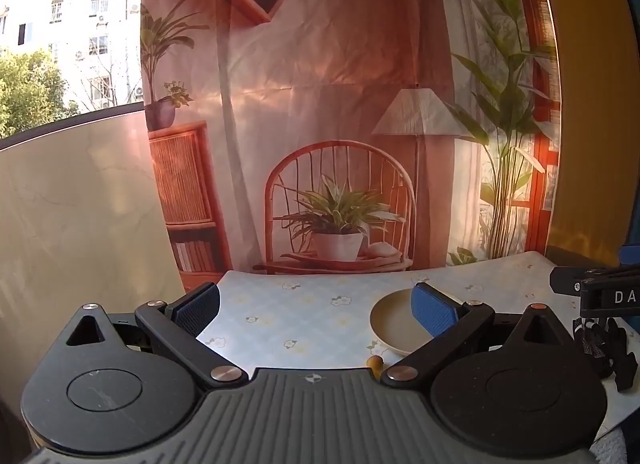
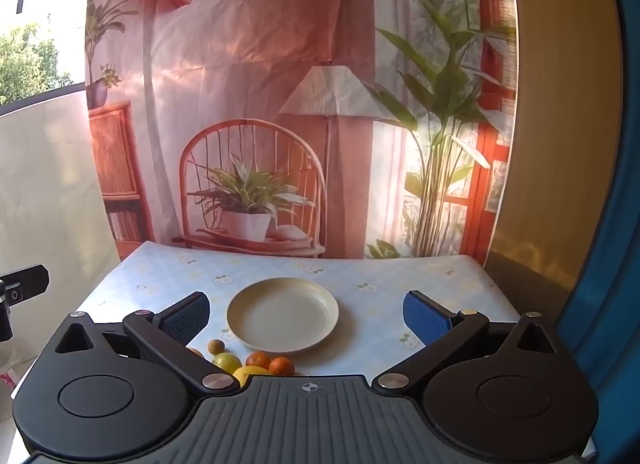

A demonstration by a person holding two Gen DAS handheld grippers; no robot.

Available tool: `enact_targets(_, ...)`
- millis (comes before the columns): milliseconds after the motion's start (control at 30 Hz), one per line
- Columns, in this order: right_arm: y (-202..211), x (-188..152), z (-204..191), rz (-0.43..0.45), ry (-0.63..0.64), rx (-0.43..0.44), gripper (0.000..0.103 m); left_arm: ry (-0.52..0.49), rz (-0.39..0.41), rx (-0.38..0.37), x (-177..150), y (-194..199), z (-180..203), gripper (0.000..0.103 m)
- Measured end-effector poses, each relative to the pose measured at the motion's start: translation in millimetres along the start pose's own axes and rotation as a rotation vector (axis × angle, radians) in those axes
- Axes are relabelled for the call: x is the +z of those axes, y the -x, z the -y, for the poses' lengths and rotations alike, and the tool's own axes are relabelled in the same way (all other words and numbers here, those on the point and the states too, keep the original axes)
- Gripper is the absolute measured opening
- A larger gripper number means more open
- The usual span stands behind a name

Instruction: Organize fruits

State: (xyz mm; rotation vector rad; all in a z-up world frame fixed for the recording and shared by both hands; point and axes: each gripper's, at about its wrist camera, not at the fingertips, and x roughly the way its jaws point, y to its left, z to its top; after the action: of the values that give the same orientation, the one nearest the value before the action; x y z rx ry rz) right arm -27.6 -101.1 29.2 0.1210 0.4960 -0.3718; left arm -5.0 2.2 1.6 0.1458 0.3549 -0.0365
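A cream plate (image 2: 282, 314) with nothing on it sits mid-table on the flowered cloth. Just in front of it lies a cluster of fruit: a small brown round fruit (image 2: 215, 346), a yellow-green lemon (image 2: 226, 361), two oranges (image 2: 258, 360) (image 2: 282, 366) and a yellow fruit (image 2: 250, 372) partly hidden by the gripper body. My right gripper (image 2: 307, 318) hovers above them, open wide and holding nothing. In the left wrist view the plate (image 1: 394, 322) lies to the right, behind the right finger, with the brown fruit (image 1: 375, 362) near it. My left gripper (image 1: 316, 312) is open too, nothing between its fingers.
A printed backdrop (image 2: 280, 103) of a room hangs right behind the table's far edge. A pale wall panel (image 1: 80, 215) stands on the left, an ochre wall (image 2: 552, 143) on the right. The other gripper's black body (image 1: 600, 292) shows at the right edge of the left wrist view.
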Motion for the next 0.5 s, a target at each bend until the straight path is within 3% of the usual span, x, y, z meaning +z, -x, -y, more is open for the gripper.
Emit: enact_targets(500, 2.7, -0.4, 0.4, 0.007, 0.0, -0.002, 0.103, -0.002, 0.038, 0.007, -1.6, 5.9, -2.1, 0.103)
